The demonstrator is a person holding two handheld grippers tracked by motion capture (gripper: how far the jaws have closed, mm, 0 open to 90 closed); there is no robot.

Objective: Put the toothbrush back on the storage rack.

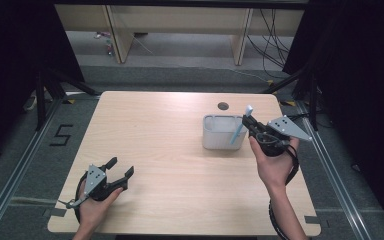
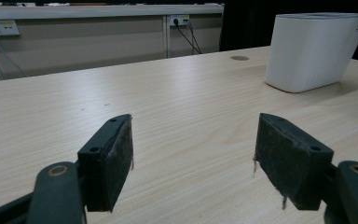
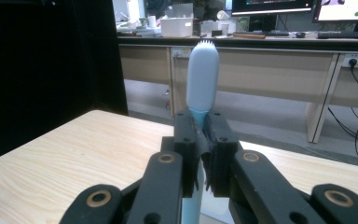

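A light blue toothbrush (image 1: 241,126) (image 3: 202,79) stands nearly upright, brush head up, pinched between the jaws of my right gripper (image 1: 250,123) (image 3: 202,154). Its lower end hangs at the right edge of a white ribbed holder cup (image 1: 223,132) (image 2: 315,49) on the table's right half; whether the tip is inside the cup I cannot tell. My left gripper (image 1: 119,167) (image 2: 193,163) rests low at the table's near left, jaws wide apart with nothing between them, pointing across the table toward the cup.
The light wooden table (image 1: 170,150) has a round cable hole (image 1: 223,106) just behind the cup. Black curtains flank the table, and a wooden bench (image 1: 180,25) with cables stands beyond its far edge. The floor at the left bears a marked "5" (image 1: 61,135).
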